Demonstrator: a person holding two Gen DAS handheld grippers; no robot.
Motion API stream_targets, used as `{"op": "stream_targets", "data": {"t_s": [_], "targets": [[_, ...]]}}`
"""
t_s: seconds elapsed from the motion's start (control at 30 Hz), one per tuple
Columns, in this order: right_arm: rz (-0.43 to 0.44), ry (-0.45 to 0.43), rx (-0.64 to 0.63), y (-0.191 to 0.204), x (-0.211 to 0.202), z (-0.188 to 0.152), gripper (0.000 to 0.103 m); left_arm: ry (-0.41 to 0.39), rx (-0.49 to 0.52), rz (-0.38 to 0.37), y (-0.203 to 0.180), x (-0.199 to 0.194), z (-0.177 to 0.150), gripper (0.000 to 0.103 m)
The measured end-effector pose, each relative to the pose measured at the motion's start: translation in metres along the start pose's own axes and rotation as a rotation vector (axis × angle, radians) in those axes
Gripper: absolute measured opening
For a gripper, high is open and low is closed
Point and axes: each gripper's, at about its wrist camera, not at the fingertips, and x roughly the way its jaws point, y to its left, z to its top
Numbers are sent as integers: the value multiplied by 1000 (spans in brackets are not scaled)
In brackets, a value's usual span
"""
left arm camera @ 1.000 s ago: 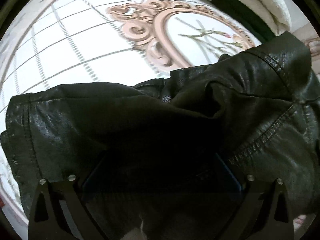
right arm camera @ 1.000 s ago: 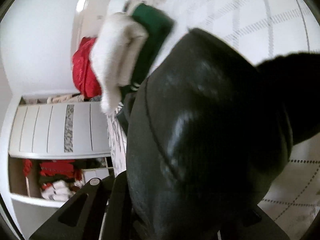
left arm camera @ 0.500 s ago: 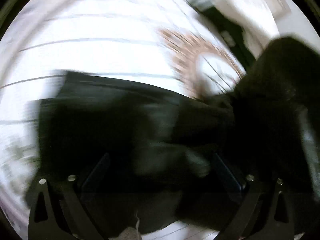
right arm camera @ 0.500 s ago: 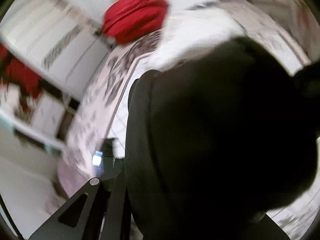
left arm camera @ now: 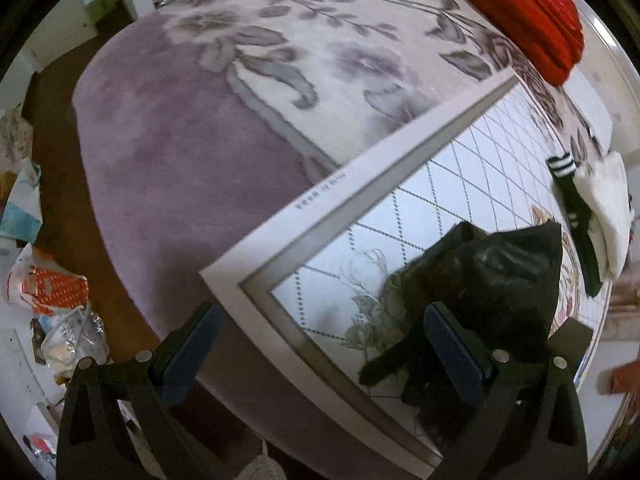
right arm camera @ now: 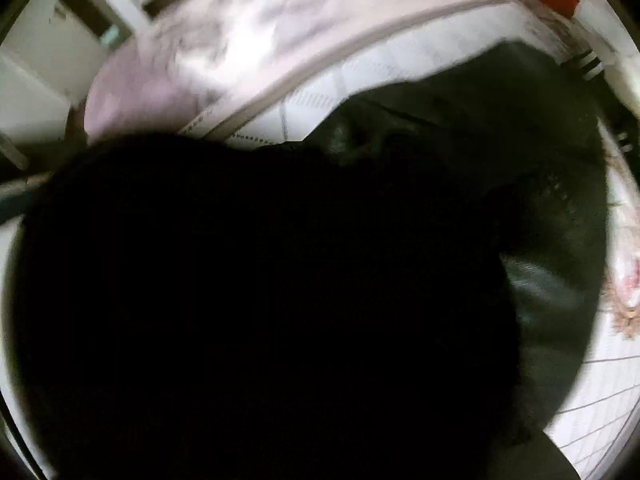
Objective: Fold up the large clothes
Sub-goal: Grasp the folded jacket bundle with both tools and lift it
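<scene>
I'm over the corner of the white board with a grey frame and diamond-grid print (left arm camera: 360,216), which lies on the purple flowered rug (left arm camera: 180,132). My left gripper (left arm camera: 320,344) hangs released, its jaws spread wide with nothing between them. The black glossy leather jacket (left arm camera: 492,276) sits bunched on the board, just inside that corner, crumpled and shiny. The right gripper's jaws have just been opening; dark jacket fabric smothers that lens, so I can't tell whether they grip it. My advice: spread the jacket flat on the board before creasing.
</scene>
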Motion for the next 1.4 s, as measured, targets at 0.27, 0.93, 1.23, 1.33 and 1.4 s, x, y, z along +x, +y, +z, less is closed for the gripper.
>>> {"op": "stream_targets", "data": {"t_s": [0.27,0.93,1.23,1.33,1.4], "targets": [[422,108,177,-34,-72,-21,83,-26,20,-132,-27,-24,12,103],[76,165,431,-143,4,94,49,149,109,-12,-51,114,-24,103],[231,-31,550,-203,-58,-1,82,53,8,-55,-12,42,-58,103],[332,31,613,-232,-12,-29,82,94,-64,-61,-8,45,-79,103],[522,48,656,-243,25,-35,87,107,-94,-64,-11,45,-95,103]]}}
